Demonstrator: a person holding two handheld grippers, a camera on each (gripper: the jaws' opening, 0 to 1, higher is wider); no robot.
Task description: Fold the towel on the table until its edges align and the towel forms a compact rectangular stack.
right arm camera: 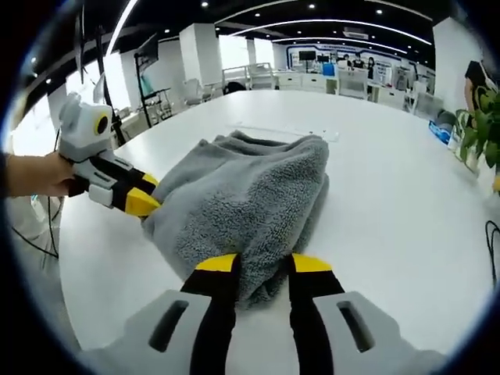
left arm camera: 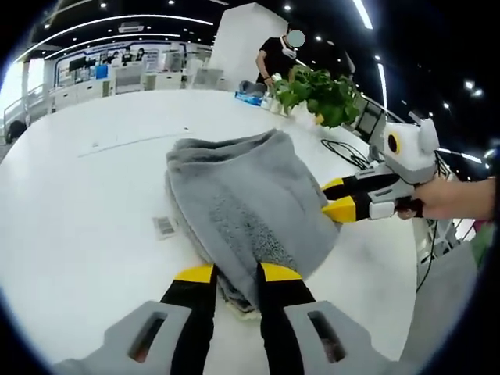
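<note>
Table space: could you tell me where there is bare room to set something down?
The table is bare beyond the towel, toward its far rim, and beside the barcode label. It is crowded near the plant and cables.

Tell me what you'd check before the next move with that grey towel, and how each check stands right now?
1. Left gripper has the towel: ok, its jaws sit on either side of the near edge.
2. Right gripper has the towel: ok, its jaws straddle another edge, and the left gripper view shows its tips at the cloth.
3. Firmness of both holds: cannot tell.
4. Towel edges aligned: not ok, it lies in a bunched, rounded heap.
5. Towel fully on the white table: ok.
6. Potted plant and black cable apart from the towel: ok.
</note>
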